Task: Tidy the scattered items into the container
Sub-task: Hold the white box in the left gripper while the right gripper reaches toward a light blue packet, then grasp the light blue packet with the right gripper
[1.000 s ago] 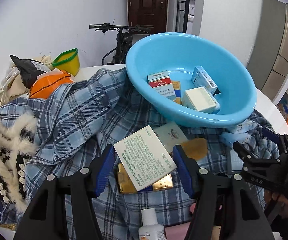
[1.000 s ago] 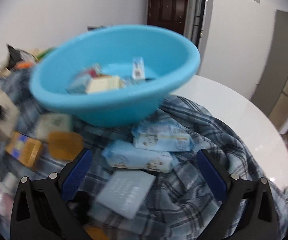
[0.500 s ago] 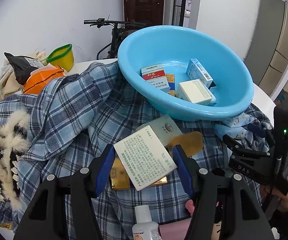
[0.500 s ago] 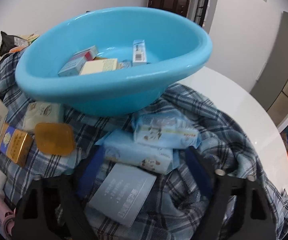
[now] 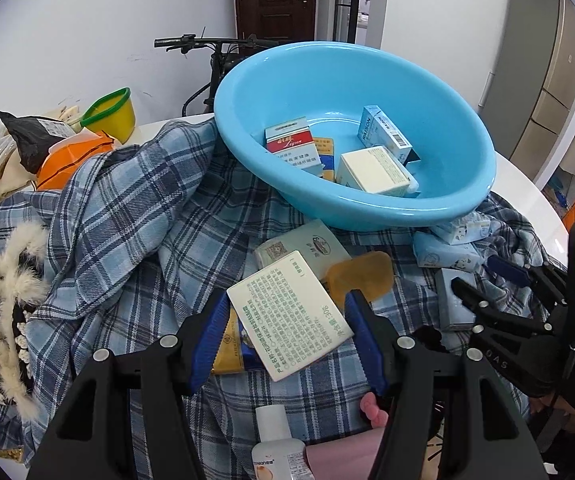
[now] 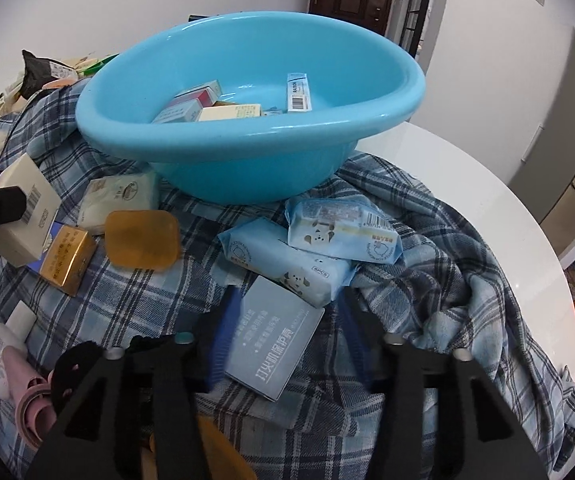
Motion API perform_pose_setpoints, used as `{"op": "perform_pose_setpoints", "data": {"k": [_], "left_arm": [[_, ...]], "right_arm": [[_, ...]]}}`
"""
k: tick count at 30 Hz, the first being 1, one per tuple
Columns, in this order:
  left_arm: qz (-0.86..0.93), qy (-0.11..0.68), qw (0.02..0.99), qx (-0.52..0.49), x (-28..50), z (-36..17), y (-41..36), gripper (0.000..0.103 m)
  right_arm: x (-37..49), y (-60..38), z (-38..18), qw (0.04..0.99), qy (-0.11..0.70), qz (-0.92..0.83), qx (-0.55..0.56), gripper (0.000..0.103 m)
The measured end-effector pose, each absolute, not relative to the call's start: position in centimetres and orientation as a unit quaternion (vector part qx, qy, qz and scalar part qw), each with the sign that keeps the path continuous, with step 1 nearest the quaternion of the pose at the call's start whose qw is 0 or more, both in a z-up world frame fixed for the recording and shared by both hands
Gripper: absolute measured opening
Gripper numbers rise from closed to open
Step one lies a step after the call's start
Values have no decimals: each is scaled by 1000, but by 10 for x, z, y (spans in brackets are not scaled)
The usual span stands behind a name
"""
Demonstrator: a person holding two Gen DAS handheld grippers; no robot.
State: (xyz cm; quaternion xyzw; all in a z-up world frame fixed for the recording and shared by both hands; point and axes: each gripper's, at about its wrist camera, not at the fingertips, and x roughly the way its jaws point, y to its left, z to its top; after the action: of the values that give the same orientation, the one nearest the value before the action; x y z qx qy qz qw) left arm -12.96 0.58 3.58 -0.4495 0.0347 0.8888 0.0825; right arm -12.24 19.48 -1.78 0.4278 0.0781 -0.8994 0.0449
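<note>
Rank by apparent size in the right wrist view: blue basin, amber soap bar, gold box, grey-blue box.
1. blue basin
2. grey-blue box, though nearness to the camera inflates it
3. amber soap bar and gold box: too alike to rank

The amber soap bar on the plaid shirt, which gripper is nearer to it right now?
Left. The left gripper, holding a white box, sits right beside the amber soap bar. The right gripper is farther away, closing around a grey-blue box.

Black claw [image 5: 285, 334], ribbed blue pads [image 5: 206, 340]
</note>
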Motion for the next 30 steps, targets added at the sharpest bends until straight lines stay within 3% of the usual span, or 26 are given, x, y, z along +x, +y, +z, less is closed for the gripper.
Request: {"op": "perform_pose_setpoints", "data": {"k": [1, 9, 11, 16, 19, 25, 27, 28, 29, 30], "left_arm": [[889, 35, 83, -449, -129, 36, 6, 62], [888, 38, 83, -450, -129, 37, 7, 62], [888, 39, 83, -450, -129, 37, 7, 62], [886, 41, 87, -453, -130, 34, 10, 62], [885, 42, 88, -455, -131, 33, 12, 62], [885, 44, 90, -455, -131, 33, 14, 62], [885, 43, 90, -455, -130, 33, 14, 62], [885, 43, 90, -455, -130, 33, 14, 62], [885, 44, 90, -456, -130, 33, 14, 62], [884, 44, 90, -456, -130, 33, 15, 62]], "right_arm": [[-126, 195, -19, 41, 74, -900, 429, 72], [-148, 195, -32, 45, 49, -893, 445, 71], [-145, 195, -29, 42, 52, -897, 438, 35], [-125, 186, -19, 80, 78, -893, 435, 16], [-105, 176, -10, 110, 94, -892, 429, 14], [-84, 164, 2, 145, 118, -889, 417, 17], [-85, 166, 2, 138, 119, -891, 416, 34], [-91, 169, -1, 130, 117, -892, 416, 53], [-97, 171, -4, 125, 112, -894, 415, 61], [-102, 173, -7, 121, 107, -896, 415, 61]]}}
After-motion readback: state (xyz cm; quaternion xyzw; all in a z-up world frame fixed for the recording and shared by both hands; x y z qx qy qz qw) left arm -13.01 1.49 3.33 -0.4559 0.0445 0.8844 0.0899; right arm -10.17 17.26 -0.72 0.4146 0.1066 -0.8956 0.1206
